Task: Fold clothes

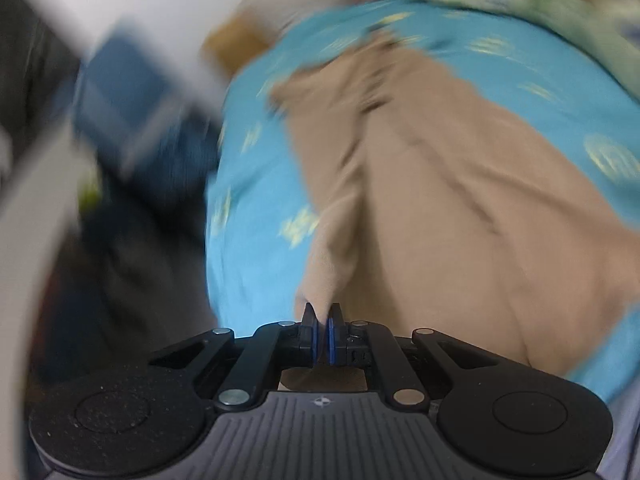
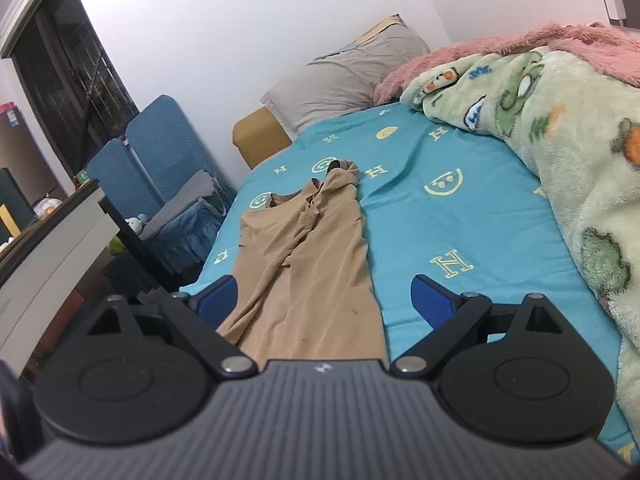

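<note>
Tan thin garment (image 1: 460, 208) is lying on the "H"-printed turquoise sheet (image 2: 460, 216), pinched by the left gripper (image 1: 322, 320); right gripper (image 2: 326, 300) is gaping wide.

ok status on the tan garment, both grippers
Left gripper shut on tan garment edge. Right gripper open, garment between fingers. Green blanket off to the side, not blocking.
</note>
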### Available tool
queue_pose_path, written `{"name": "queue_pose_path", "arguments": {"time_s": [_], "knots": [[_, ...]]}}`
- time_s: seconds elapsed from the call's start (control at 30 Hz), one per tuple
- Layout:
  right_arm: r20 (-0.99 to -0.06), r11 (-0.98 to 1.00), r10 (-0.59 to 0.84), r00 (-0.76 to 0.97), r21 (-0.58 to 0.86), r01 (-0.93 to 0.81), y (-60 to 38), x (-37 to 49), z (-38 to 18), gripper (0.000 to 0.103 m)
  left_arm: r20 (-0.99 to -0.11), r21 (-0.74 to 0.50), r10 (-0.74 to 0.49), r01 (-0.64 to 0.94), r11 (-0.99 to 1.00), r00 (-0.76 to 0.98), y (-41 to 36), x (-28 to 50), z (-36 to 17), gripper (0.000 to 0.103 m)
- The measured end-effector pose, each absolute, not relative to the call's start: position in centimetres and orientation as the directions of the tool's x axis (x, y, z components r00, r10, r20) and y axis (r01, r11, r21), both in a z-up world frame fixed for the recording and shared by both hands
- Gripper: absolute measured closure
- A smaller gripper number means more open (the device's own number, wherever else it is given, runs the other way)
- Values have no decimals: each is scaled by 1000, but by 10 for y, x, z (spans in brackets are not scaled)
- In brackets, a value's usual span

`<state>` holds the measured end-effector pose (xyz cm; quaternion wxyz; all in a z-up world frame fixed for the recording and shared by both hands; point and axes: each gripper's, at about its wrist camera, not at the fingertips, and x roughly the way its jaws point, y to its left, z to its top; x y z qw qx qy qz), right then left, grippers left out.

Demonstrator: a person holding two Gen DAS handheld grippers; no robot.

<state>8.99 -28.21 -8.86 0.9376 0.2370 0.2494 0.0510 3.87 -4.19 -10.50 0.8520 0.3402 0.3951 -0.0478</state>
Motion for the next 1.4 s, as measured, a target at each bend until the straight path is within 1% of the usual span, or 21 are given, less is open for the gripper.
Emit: {"name": "queue_pose_path", "arguments": {"time_s": [0.07, 0.13, 0.2, 0.23, 0.27, 0.3, 0.37, 0.4, 0.43, 0.47, 0.53, 0.6, 0.67, 0.73, 0.8, 0.83, 0.87, 0.97, 1.03, 1.23, 1.4], "knots": [[-448, 887, 212, 869, 460, 20, -281, 90, -89, 8, -736, 528, 107, 469, 708, 668, -63, 21, -108, 97], [-453, 890, 206, 867, 455, 27, -281, 90, -90, 8, -817, 388, -13, 565, 728, 577, -66, 16, -103, 93], [-458, 888, 201, 866, 458, 36, -283, 89, -90, 8, -868, 243, -128, 635, 733, 480, -67, 12, -98, 89], [-460, 886, 201, 865, 463, 40, -284, 89, -91, 8, -868, 202, -156, 622, 756, 472, -60, 14, -93, 81], [-462, 883, 202, 864, 467, 44, -285, 89, -92, 8, -865, 164, -180, 603, 781, 468, -53, 17, -87, 68], [-464, 881, 203, 862, 472, 46, -286, 89, -92, 8, -858, 142, -183, 562, 815, 481, -42, 23, -82, 62], [-467, 875, 210, 859, 482, 48, -287, 91, -93, 8, -844, 104, -164, 456, 884, 510, -15, 37, -79, 52], [-469, 872, 216, 857, 488, 47, -287, 92, -94, 8, -841, 76, -156, 399, 914, 518, 0, 46, -79, 50], [-470, 869, 223, 854, 492, 44, -287, 93, -95, 8, -846, 18, -170, 346, 938, 505, 14, 57, -82, 50], [-472, 869, 227, 852, 494, 42, -286, 94, -95, 8, -855, -46, -190, 294, 955, 483, 26, 65, -85, 50], [-478, 870, 232, 847, 492, 39, -284, 94, -97, 8, -869, -107, -188, 197, 974, 457, 40, 75, -89, 50], [-485, 871, 233, 843, 490, 41, -282, 95, -98, 8, -882, -115, -155, 116, 987, 445, 51, 87, -98, 50], [-493, 870, 231, 839, 491, 49, -283, 94, -100, 8, -906, -165, -159, 19, 986, 391, 67, 99, -111, 50], [-498, 863, 229, 836, 501, 63, -286, 94, -102, 8, -928, -188, -159, -55, 981, 337, 74, 106, -128, 51], [-504, 853, 232, 832, 517, 75, -289, 95, -105, 8, -938, -204, -166, -96, 974, 303, 82, 107, -134, 54], [-506, 847, 236, 830, 525, 80, -291, 96, -106, 8, -935, -215, -178, -91, 972, 306, 82, 105, -132, 57], [-508, 842, 241, 827, 534, 82, -292, 96, -107, 8, -932, -226, -189, -86, 970, 309, 83, 103, -130, 64], [-513, 838, 251, 821, 540, 81, -291, 98, -109, 8, -922, -255, -222, -67, 965, 318, 83, 98, -125, 78], [-517, 838, 256, 817, 540, 79, -290, 99, -110, 8, -919, -237, -216, -25, 971, 330, 77, 91, -119, 88], [-526, 839, 260, 810, 539, 81, -288, 98, -112, 8, -919, -162, -175, 68, 984, 354, 63, 82, -109, 88], [-532, 831, 269, 803, 550, 86, -289, 99, -115, 8, -898, -178, -207, 111, 978, 389, 59, 71, -101, 88]]}}
